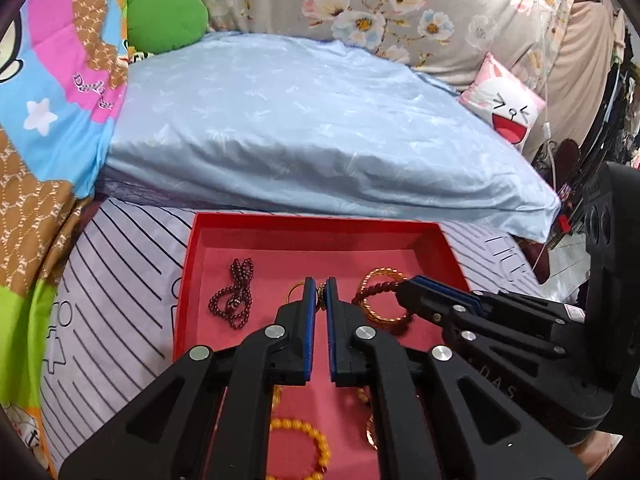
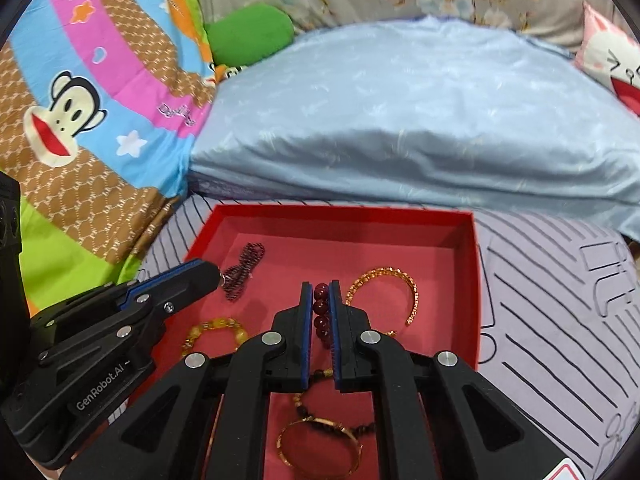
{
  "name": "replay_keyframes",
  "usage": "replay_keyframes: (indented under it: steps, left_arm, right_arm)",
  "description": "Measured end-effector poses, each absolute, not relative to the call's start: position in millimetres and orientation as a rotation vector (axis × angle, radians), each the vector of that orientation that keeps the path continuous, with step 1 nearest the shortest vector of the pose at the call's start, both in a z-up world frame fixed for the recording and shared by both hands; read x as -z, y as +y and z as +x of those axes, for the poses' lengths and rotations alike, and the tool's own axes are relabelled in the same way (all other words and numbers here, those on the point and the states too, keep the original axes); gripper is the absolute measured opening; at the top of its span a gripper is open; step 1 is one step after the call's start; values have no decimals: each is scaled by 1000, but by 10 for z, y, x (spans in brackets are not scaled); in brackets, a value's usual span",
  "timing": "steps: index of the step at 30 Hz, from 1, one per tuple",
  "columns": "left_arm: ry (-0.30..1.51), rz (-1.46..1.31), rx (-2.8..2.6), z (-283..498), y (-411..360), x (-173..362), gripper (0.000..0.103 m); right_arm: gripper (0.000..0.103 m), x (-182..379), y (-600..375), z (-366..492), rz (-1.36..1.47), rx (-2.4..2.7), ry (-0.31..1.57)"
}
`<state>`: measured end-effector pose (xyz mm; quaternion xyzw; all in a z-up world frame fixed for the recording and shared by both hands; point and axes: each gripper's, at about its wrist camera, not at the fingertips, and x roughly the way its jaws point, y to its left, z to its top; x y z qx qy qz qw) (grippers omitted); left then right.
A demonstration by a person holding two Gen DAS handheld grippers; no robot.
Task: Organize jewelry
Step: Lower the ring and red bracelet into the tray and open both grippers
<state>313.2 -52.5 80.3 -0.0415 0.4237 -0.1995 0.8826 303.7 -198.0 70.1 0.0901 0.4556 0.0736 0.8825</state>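
Observation:
A red tray (image 1: 188, 256) (image 2: 468, 280) lies on the striped bedsheet and holds several bracelets. My left gripper (image 1: 320, 286) is shut on a thin gold ring-like piece (image 1: 296, 291) over the tray's middle. My right gripper (image 2: 321, 290) is shut on a dark red bead bracelet (image 2: 321, 312) (image 1: 376, 289); it enters the left wrist view (image 1: 404, 286) from the right. A dark garnet bead strand (image 1: 236, 292) (image 2: 242, 270) lies at the tray's left. A gold open bangle (image 2: 400, 284) (image 1: 384, 314) lies at the right. Yellow bead bracelets (image 1: 308, 440) (image 2: 218, 330) and a gold bangle (image 2: 320, 444) lie near the front.
A light blue pillow (image 1: 320, 128) (image 2: 420, 120) lies just behind the tray. A cartoon-print quilt (image 2: 80, 100) is at the left, a green cushion (image 1: 164, 20) behind it, and a pink-white cushion (image 1: 504, 104) at the right. The striped sheet (image 2: 560, 320) surrounds the tray.

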Motion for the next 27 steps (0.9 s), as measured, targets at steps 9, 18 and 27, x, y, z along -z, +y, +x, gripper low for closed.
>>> replay_keyframes:
  steps: [9,18,27]
  left_arm:
    - [940,-68,403,3280,-582,-552,5]
    - [912,-85,386,3215,-538,-620,14]
    - [881,-59,354,3063,-508,-691,14]
  right_arm:
    - [8,-533,-2075,3005,120,-107,999]
    - [22,-666,-2048,2876,85,-96,930]
    - [23,-770,-2037,2726,81,-102,906]
